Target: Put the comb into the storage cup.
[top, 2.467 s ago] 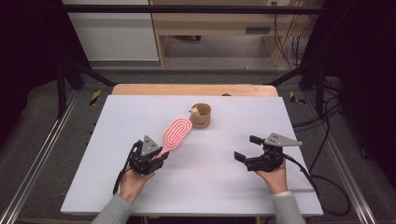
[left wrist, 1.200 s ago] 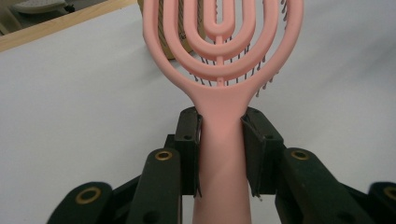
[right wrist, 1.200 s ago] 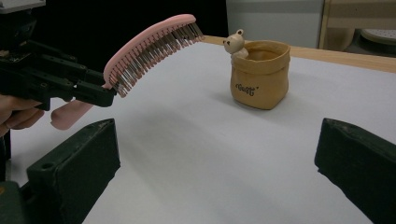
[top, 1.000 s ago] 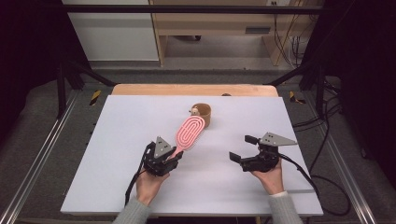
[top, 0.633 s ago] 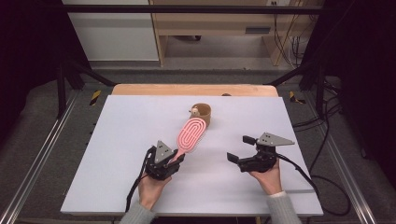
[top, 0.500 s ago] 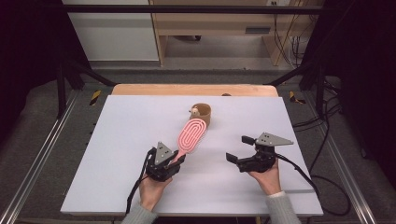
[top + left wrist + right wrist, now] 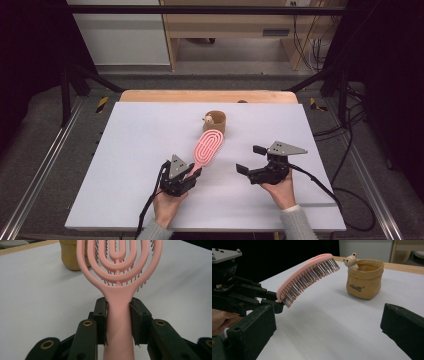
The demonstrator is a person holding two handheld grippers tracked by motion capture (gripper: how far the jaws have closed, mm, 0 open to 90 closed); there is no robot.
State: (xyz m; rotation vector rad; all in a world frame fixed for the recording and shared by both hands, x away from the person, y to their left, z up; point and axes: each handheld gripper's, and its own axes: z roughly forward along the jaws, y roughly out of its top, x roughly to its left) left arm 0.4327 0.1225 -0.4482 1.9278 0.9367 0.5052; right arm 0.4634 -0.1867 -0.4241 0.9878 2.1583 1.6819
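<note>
A: Where do we stand? Our left gripper (image 7: 186, 176) is clamped on the handle of the pink hairbrush (image 7: 207, 148); in the left gripper view both pads press the handle (image 7: 119, 322) from either side, just below where the oval head begins.

B: And the brush is off the table (image 7: 125, 165). From the right gripper view it slopes up and away from our left jaws, bristles (image 7: 310, 277) facing down, its tip ahead of us near the tan bear pot (image 7: 364, 280) but not touching it.

A: So we judge we're in the carrying step: brush lifted, pointed toward the pot beyond its tip.

B: Our right gripper (image 7: 256, 159) is spread wide with nothing between its jaws, off to the side of the brush head, well apart from it.

A: Next, we think, either we tip the brush and bring it over the pot's mouth, or we hand it across.

B: For the pot, we'd need to raise the handle end so the head clears the rim and the little bear (image 7: 351, 259) on it. The pot looks soft and light, so a nudge could shift it; the free gripper might steady it.
</note>
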